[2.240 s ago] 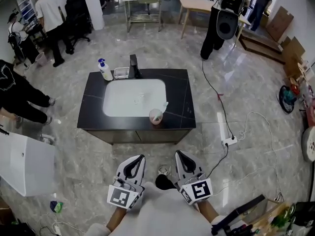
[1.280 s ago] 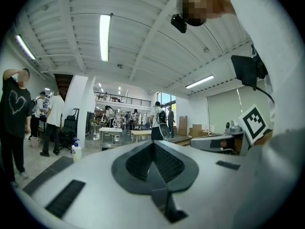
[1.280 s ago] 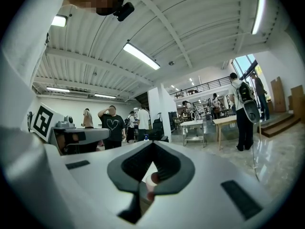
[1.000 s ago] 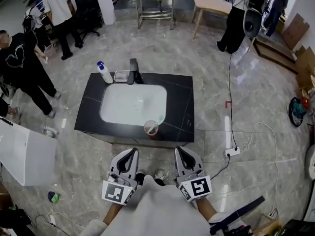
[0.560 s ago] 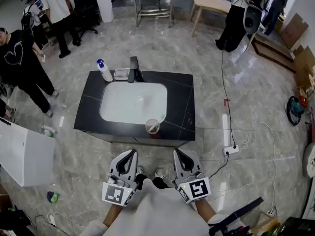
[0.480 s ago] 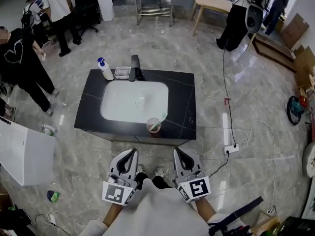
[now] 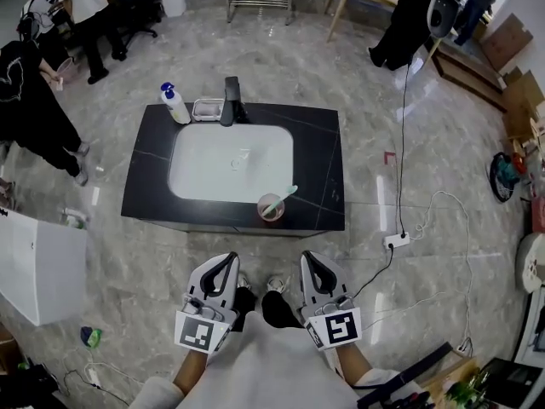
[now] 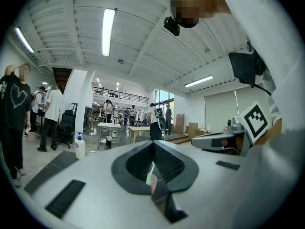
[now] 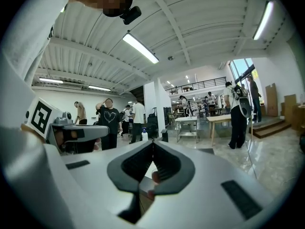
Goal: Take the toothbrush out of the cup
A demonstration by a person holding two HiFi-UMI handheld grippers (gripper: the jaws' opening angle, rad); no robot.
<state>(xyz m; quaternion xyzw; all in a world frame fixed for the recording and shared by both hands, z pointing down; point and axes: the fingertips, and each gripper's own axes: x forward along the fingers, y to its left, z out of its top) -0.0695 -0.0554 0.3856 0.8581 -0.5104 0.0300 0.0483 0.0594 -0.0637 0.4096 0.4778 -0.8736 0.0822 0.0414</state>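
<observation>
A pink cup stands on the front edge of the black counter, just right of the white basin. A green and white toothbrush leans out of it to the right. My left gripper and right gripper are held side by side below the counter, short of it and apart from the cup, both shut and empty. In the left gripper view the cup and toothbrush show through the gap behind the shut jaws. The right gripper view shows the cup the same way.
A soap pump bottle, a small dish and a black faucet line the counter's far edge. A power strip and cable lie on the floor at the right. People stand at the left, near a white box.
The counter and cup have come slightly closer to me. Both grippers stayed shut, side by side, and drifted a little toward the counter.
</observation>
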